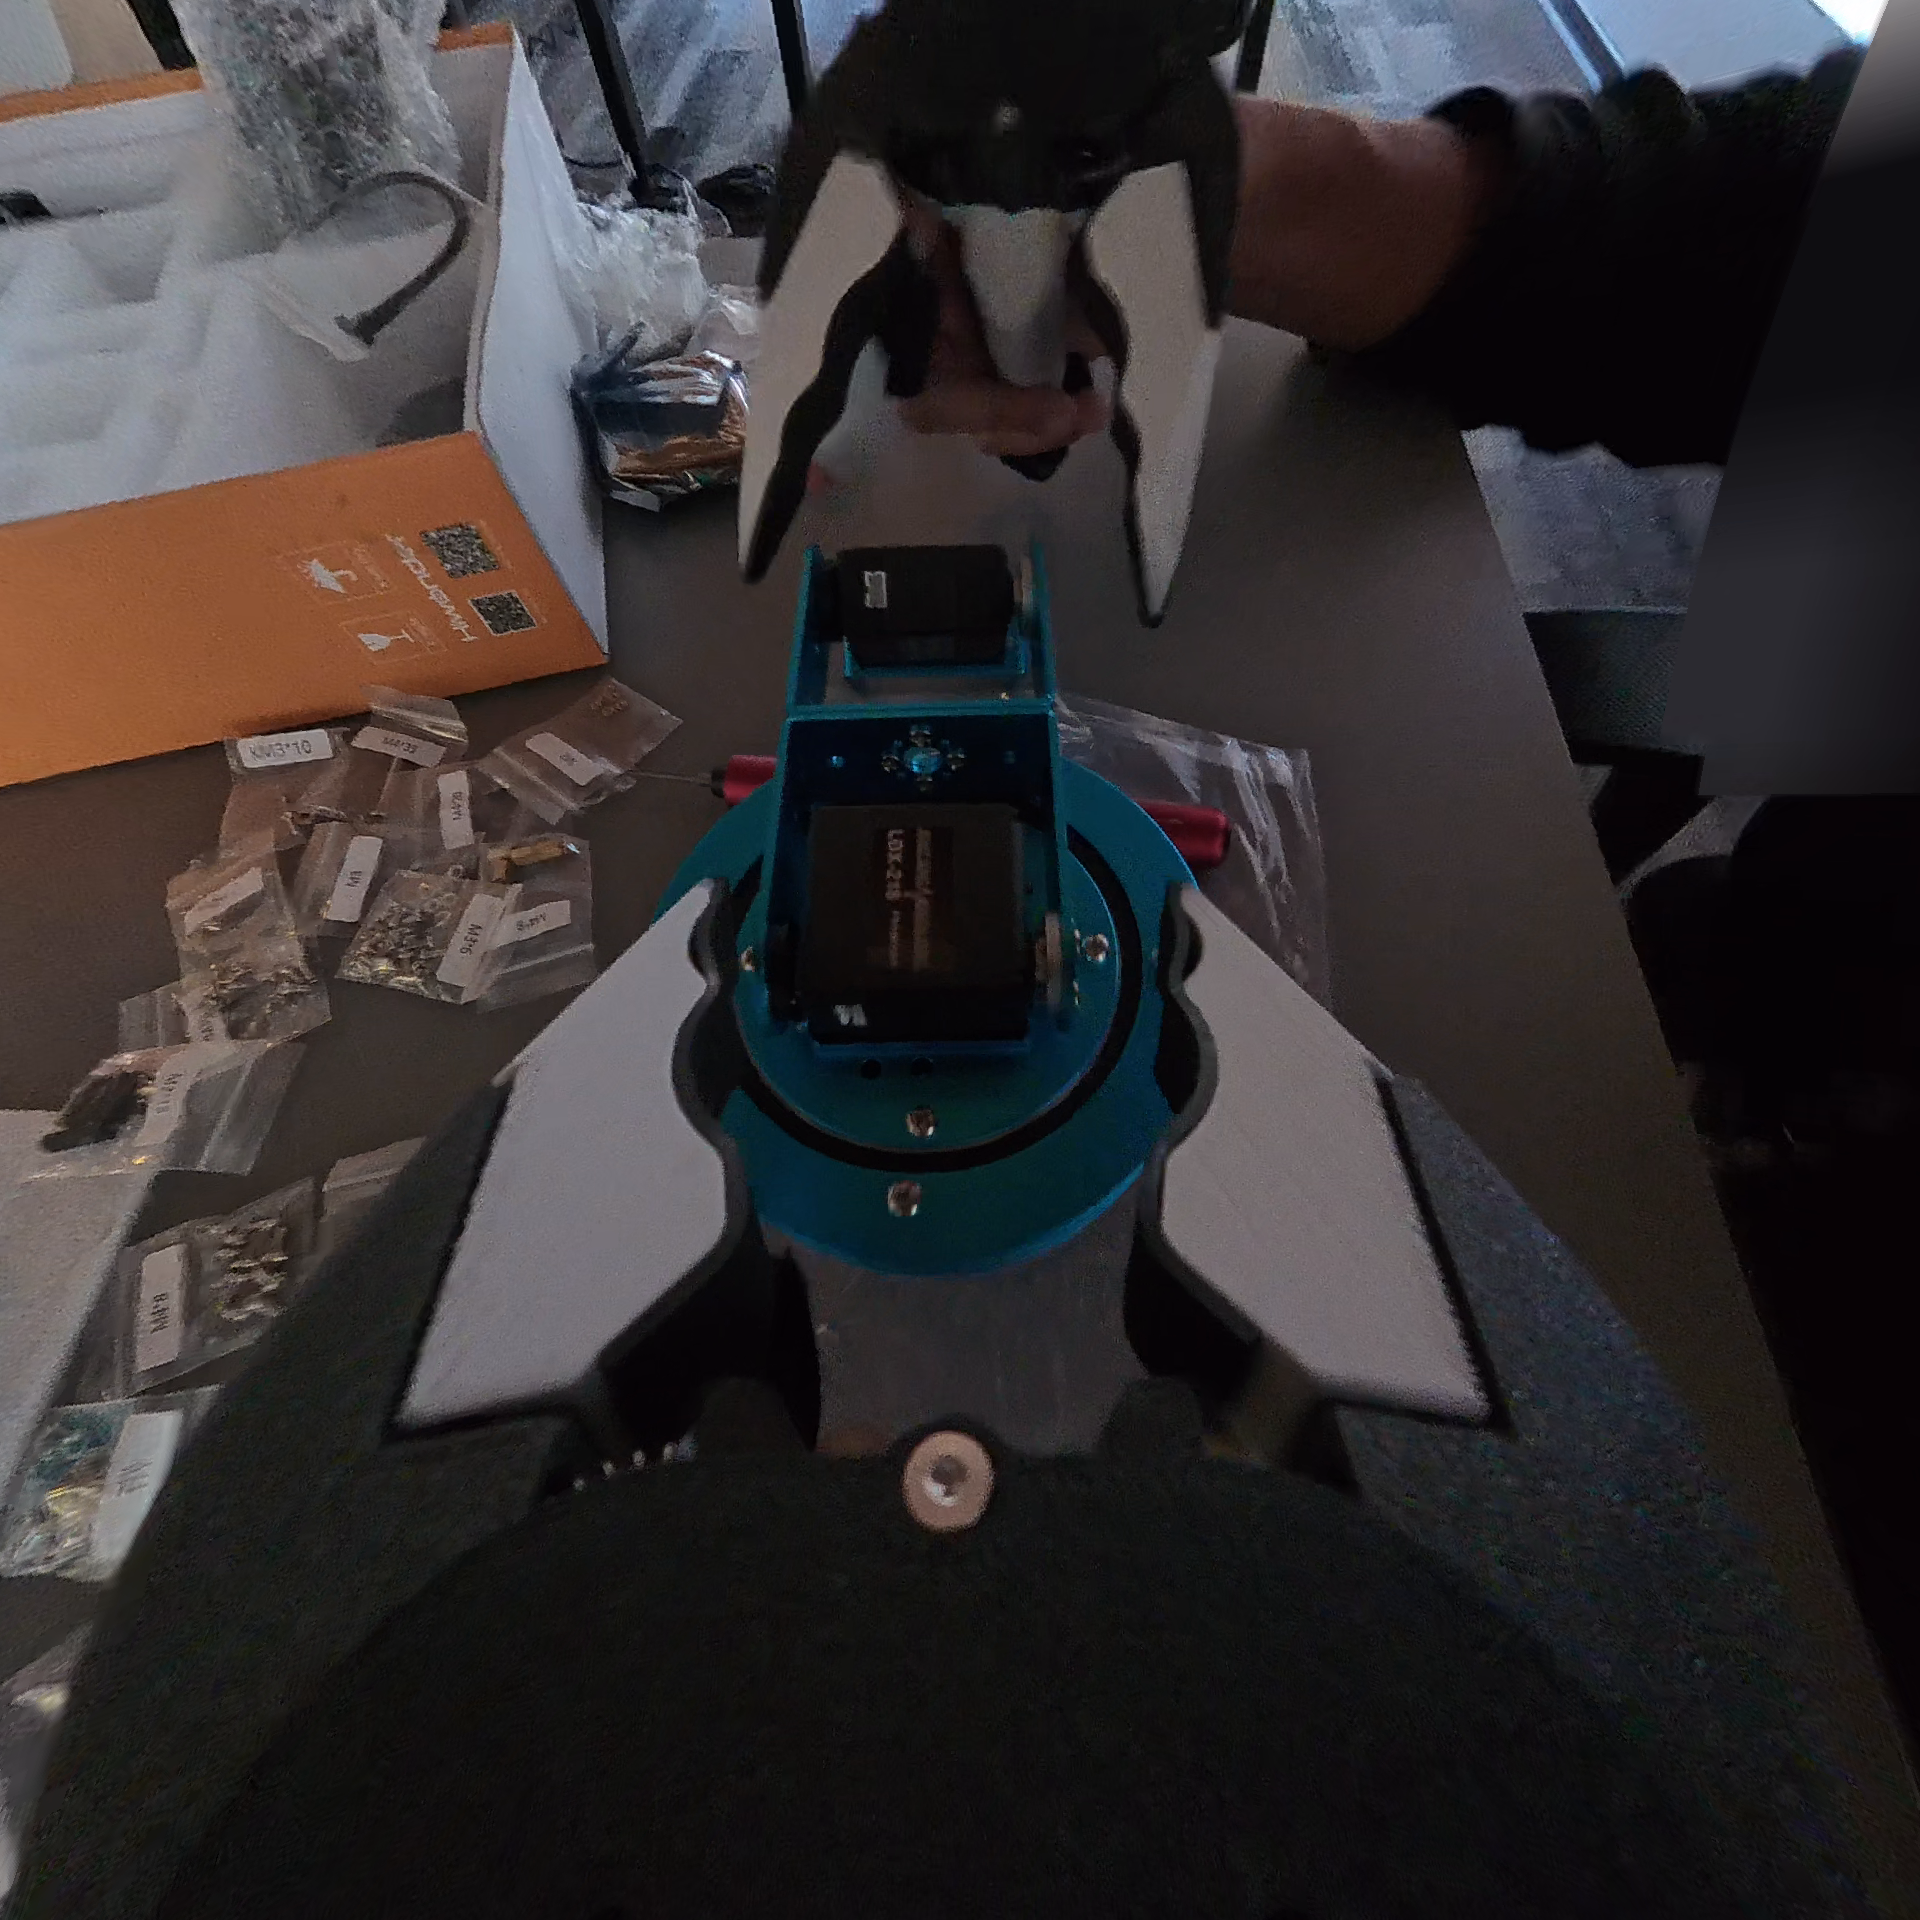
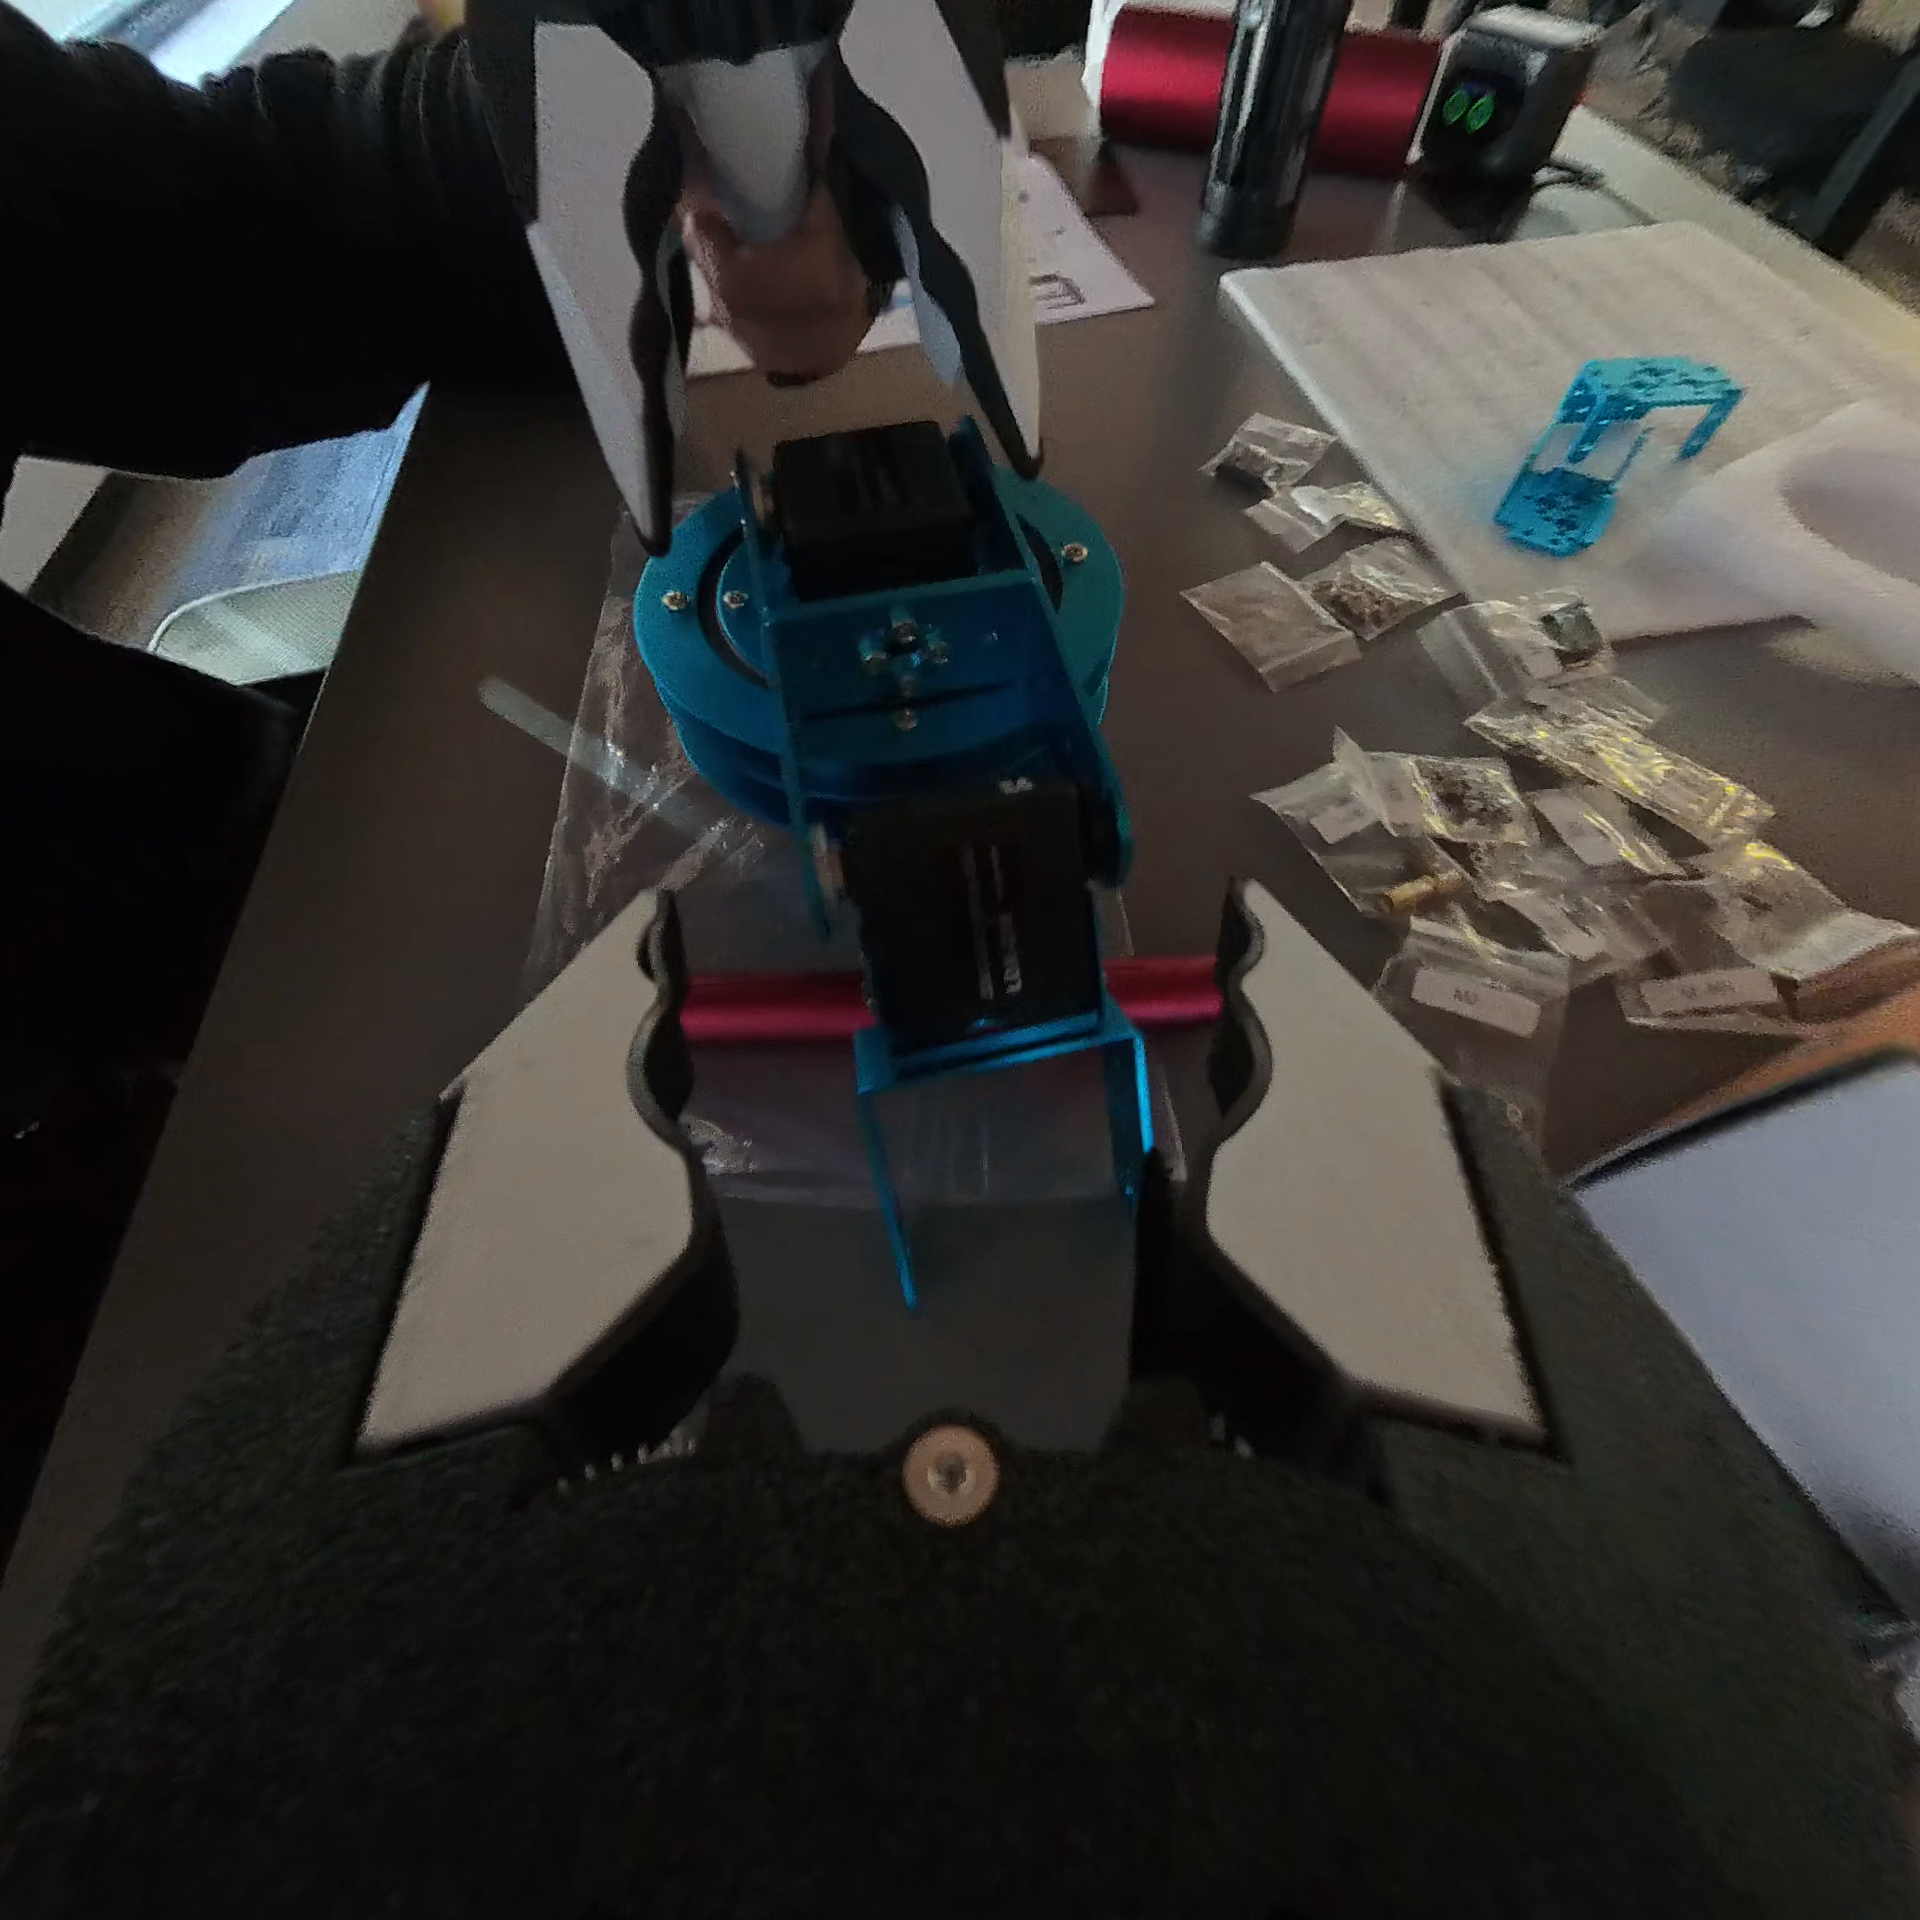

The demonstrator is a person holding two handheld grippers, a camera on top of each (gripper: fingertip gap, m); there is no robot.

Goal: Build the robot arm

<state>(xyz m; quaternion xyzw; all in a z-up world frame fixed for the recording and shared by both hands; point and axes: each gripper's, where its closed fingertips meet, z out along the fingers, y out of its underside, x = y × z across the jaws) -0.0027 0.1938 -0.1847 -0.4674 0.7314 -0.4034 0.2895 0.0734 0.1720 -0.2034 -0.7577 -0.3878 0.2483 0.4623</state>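
We are straddling the blue turntable base [image 1: 914, 1143] with the left tool [image 1: 940, 925], jaws spread, gripping nothing | right tool [image 2: 961, 920] is hanging released around the assembly's upper servo [image 2: 982, 914] | screw bags [image 1: 416, 904] are lying beside the base on the bench [image 1: 1351, 644].

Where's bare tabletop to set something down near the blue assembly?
Free: the grey strip right of the blue assembly, out to the table edge, beyond the clear plastic sheet. Crowded: its other side, with screw bags and the orange box. Left claw flanks the base; right claw the bracket end.
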